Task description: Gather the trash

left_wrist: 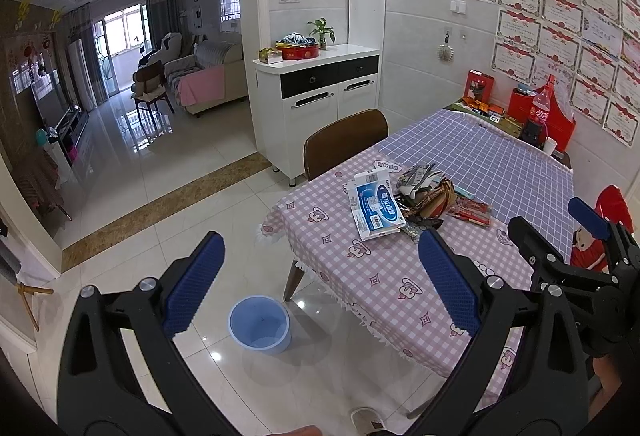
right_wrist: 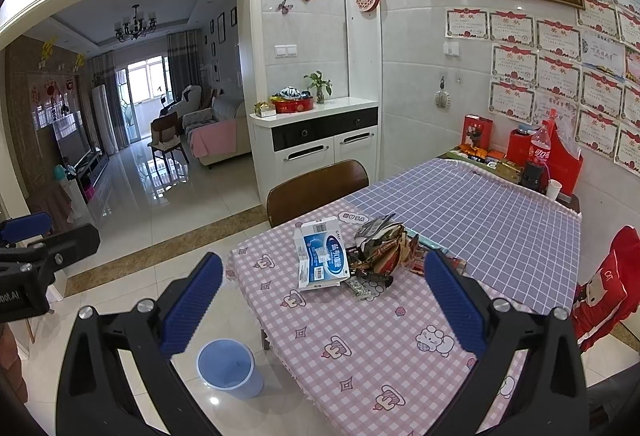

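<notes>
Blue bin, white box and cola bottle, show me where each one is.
Blue bin (left_wrist: 259,329), left wrist view, inner floor.
White box (right_wrist: 320,258), right wrist view, blue printed face.
Cola bottle (right_wrist: 540,152), right wrist view, red label.

both grippers' jaws wide apart

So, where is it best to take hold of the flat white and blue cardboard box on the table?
Probably by the near short edge of the flat white and blue cardboard box, coming from the table's front. That end is free, while the pile of crumpled wrappers crowds its right side. It lies flat, so one finger of the right claw must slide under it.
</notes>
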`<state>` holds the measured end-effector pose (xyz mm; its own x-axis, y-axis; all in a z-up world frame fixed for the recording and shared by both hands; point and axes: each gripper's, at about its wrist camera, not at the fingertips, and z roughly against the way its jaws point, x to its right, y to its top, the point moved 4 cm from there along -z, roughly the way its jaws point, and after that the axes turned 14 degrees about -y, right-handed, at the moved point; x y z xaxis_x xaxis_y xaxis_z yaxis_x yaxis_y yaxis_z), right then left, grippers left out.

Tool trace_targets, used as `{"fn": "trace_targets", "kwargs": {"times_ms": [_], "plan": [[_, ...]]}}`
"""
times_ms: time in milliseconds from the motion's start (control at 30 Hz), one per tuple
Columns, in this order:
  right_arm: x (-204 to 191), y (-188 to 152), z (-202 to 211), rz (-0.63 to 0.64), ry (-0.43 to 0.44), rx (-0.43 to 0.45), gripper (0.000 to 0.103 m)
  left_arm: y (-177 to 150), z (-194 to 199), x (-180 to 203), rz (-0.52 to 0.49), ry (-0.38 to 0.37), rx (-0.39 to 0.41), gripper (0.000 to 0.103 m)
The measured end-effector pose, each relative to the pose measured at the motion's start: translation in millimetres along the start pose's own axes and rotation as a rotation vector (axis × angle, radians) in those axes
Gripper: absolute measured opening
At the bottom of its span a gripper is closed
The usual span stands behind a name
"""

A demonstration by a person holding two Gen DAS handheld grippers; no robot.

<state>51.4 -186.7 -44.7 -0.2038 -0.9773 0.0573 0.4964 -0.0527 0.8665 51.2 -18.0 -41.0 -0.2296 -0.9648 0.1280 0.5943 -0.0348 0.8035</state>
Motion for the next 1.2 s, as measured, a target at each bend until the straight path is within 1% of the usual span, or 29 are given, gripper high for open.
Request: {"fn": "trace_targets", "kwargs": {"times_ms": [600, 767, 1033, 1200], "plan": [[-7.5, -4.6, 3.8, -0.002, 0.011, -0.014, 0.099, 0.1, 1.0, -2.8, 0.000, 0.002, 0.000, 0.095], [-9.9, -5.0, 8.7, -0.004, 0.025, -0.023, 0.099, -0.2, 1.3, -3.6, 0.001, 0.001, -0.002, 0.095], [-19.0, -4.4, 16.3, 0.009, 0.055, -0.033, 0.099, -14.8, 9.0, -15.1, 0.010, 0.002, -0.007, 0.095], [-25.9, -6.5, 20.3, 0.006, 0.065, -0.044, 0.099, -21.9, 12.8, -22.5, 0.013, 0.006, -0.023, 0.095]]}}
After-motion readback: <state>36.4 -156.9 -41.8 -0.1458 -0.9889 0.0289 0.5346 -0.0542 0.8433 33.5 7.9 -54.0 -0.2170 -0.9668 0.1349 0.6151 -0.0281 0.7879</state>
